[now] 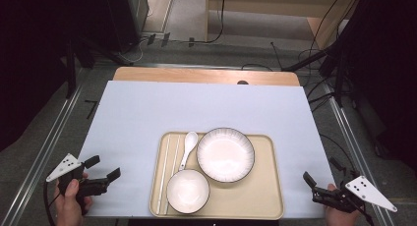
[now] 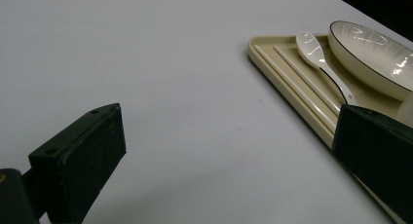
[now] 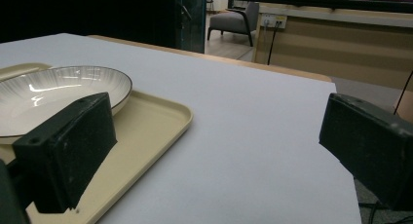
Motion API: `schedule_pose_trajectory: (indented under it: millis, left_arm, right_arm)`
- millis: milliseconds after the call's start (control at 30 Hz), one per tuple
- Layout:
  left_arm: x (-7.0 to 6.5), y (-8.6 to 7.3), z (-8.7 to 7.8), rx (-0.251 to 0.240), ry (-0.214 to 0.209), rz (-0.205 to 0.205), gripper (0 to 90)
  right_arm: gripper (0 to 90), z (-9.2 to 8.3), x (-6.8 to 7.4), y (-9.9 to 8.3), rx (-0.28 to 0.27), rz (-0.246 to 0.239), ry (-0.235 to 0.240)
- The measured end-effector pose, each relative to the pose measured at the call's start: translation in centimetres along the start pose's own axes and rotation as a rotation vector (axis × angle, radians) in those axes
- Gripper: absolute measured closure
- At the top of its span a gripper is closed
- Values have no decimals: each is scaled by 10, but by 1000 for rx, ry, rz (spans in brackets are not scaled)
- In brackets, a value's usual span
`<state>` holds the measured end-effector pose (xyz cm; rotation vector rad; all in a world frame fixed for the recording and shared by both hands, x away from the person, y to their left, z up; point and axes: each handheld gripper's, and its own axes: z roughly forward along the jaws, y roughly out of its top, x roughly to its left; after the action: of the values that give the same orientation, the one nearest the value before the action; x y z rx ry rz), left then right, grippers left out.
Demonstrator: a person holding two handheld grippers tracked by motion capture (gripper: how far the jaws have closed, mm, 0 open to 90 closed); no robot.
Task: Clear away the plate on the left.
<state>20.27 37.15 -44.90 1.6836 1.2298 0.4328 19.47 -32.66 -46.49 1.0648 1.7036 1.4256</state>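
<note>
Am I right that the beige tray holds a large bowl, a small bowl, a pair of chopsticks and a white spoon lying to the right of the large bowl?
Not quite: the white spoon lies to the left of the large bowl, between it and the chopsticks, as the high view shows. The rest holds: the beige tray also carries the small bowl.

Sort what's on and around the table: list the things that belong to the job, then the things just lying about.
Belongs to the job:
tray
large bowl
small bowl
spoon
chopsticks
left gripper, open
right gripper, open

Just lying about:
floor cables
grey chair
</note>
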Motion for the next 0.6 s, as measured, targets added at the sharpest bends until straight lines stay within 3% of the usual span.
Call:
schedule_pose_trajectory:
  millis: [600]
  left_arm:
    - [2,-2,-9,-11,37,22,0]
  right_arm:
    - [2,0,0,0,5,-2,-1]
